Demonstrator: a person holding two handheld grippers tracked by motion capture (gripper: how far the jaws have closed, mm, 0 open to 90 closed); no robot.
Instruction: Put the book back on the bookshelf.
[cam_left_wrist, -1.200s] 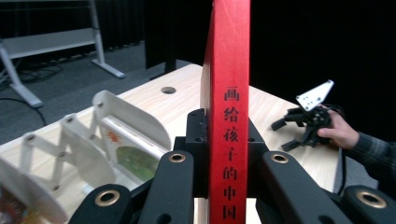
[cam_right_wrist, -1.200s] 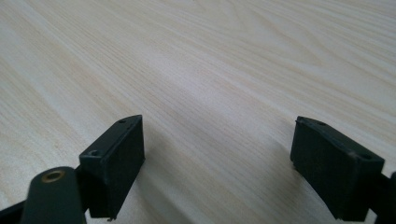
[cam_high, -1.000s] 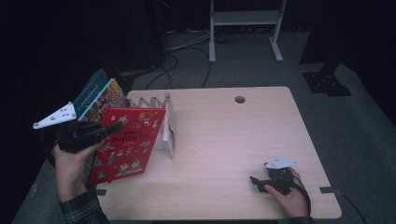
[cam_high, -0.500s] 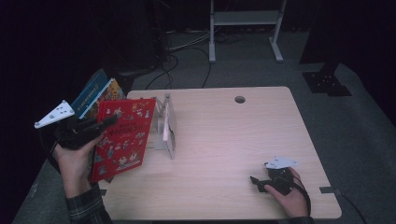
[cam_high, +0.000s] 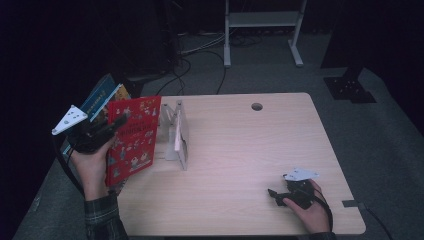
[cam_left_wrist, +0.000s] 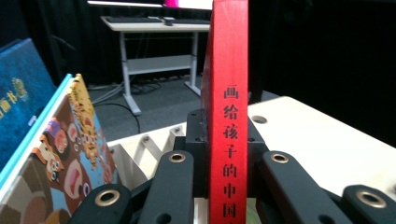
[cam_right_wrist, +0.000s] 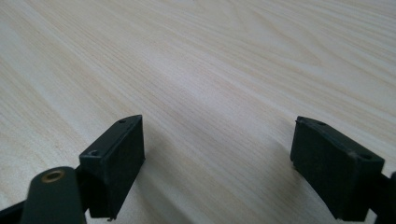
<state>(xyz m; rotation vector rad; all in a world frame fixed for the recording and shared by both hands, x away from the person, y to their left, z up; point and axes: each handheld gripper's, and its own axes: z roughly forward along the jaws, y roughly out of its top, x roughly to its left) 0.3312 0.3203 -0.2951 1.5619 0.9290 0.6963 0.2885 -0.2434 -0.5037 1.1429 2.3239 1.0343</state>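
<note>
The left tool (cam_high: 111, 126) is pinching a red book (cam_high: 132, 140) at the left edge of the bench (cam_high: 240, 150), its jaws pressed against the two covers. In the high view the book is standing nearly upright in the grip, its illustrated red cover facing the camera and its lower part hanging just past the bench's left edge. The person's left hand (cam_high: 92, 167) is wrapped around the tool from below, with a plaid sleeve (cam_high: 102, 220) showing at the wrist.

In the left gripper view the red book (cam_left_wrist: 228, 107) is rising straight up between the black jaws, spine toward the camera — a column of dark characters is running down that spine.

Just to the right of the held book, a pale wooden book rack (cam_high: 176, 135) is standing on the bench, close to the book but not clearly touching it. Behind and to the left of the red book, a blue book (cam_high: 100, 95) and a book with a cartoon cover (cam_left_wrist: 70, 154) are leaning at a slant, beyond the bench's left edge.

The right tool (cam_high: 280, 196) is resting low near the front right corner of the bench, well apart from the books. Its jaws are spread with nothing between them — in the right gripper view the right tool (cam_right_wrist: 217, 158) is showing bare wood grain in the gap.
</note>
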